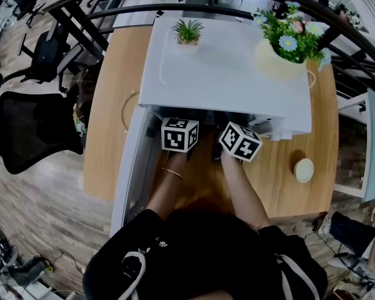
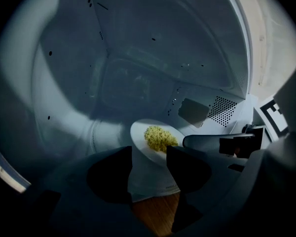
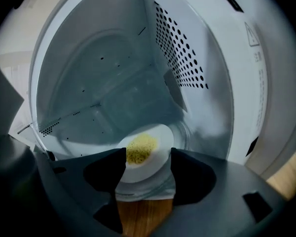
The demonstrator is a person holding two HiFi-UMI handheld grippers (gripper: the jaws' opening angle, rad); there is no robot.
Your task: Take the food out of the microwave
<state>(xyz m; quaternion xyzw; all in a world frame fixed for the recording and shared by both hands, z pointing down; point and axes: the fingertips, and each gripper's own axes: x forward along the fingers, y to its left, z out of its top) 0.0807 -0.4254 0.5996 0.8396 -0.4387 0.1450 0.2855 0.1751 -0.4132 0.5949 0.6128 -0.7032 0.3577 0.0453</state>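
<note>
The plate [image 3: 149, 171] of yellow food [image 3: 140, 148] sits by the front edge of the microwave [image 1: 225, 80] floor. The right gripper [image 3: 148, 156] is nearer, with the plate straight ahead of its wide jaws (the left gripper [image 2: 149, 154] is wide too, holding nothing).

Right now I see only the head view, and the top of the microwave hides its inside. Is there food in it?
Observer: Yes. A white plate with yellow food sits inside the microwave.
Operator: Does the right gripper hold the plate?
Observer: No. The right gripper is open, and the plate lies just ahead, between its jaws.
Operator: And the left gripper?
Observer: The left gripper is open too and points at the near edge of the plate.
</note>
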